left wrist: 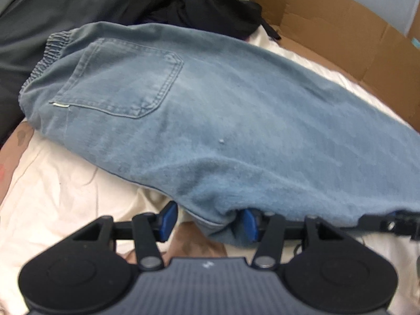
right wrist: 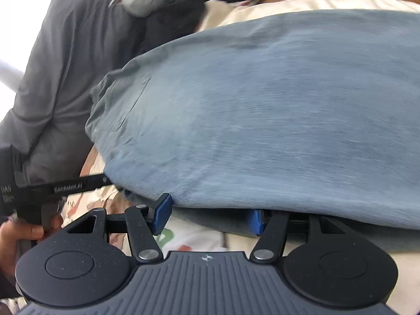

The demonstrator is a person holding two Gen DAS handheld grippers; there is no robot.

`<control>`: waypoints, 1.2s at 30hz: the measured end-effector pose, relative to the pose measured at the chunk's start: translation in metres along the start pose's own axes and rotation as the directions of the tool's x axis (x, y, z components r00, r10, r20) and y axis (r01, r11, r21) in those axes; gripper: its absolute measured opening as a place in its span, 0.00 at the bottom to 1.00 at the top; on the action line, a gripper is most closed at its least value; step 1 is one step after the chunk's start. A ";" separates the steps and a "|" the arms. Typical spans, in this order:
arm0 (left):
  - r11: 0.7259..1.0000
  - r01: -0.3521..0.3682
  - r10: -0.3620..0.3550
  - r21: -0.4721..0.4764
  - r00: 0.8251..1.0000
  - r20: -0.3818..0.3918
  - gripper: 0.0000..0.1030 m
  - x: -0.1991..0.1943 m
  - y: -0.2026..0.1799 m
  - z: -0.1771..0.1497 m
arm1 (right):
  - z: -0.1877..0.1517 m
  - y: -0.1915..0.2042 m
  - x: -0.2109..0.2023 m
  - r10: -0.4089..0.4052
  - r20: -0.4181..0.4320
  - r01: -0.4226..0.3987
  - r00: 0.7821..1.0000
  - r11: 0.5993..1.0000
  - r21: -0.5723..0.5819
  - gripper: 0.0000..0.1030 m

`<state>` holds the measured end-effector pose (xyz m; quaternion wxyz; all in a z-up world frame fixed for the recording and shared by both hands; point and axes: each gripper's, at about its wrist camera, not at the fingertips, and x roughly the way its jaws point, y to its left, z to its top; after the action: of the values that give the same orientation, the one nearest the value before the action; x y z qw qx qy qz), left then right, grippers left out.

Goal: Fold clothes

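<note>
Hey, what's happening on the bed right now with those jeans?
A person is folding laundry with a handheld two-finger tool in each hand. A pair of light blue jeans lies across the white sheet, back pocket up, already doubled over. The left tool and right tool both sit at the near edge of the denim with their blue pads apart, not pinching it. More clothes are piled behind, next to a cardboard box.
</note>
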<state>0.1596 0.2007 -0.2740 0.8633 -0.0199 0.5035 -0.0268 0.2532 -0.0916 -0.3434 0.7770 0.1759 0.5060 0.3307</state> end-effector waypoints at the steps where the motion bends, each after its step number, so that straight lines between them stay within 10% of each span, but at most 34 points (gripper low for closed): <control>1: 1.000 0.002 -0.002 -0.013 1.000 0.004 0.56 0.003 0.000 -0.001 | 0.000 0.004 0.003 0.001 -0.002 -0.001 1.000 1.000 -0.011 0.60; 11: 0.998 -0.048 0.046 0.027 0.997 0.060 0.65 0.026 -0.016 -0.023 | -0.001 0.017 0.016 0.020 0.005 -0.020 1.000 1.000 -0.010 0.60; 20: 0.999 -0.031 0.031 0.013 0.997 0.066 0.29 0.015 0.007 -0.028 | -0.012 0.012 0.011 0.031 0.029 -0.032 0.999 0.999 0.035 0.59; 36: 1.000 0.017 -0.017 0.011 0.999 0.034 0.14 -0.023 0.012 -0.040 | -0.026 0.010 -0.027 0.071 -0.014 -0.070 0.997 0.995 0.066 0.46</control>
<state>0.1139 0.2141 -0.2744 0.8717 -0.0198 0.4883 -0.0364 0.2191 -0.1043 -0.3306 0.7544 0.2164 0.5164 0.3425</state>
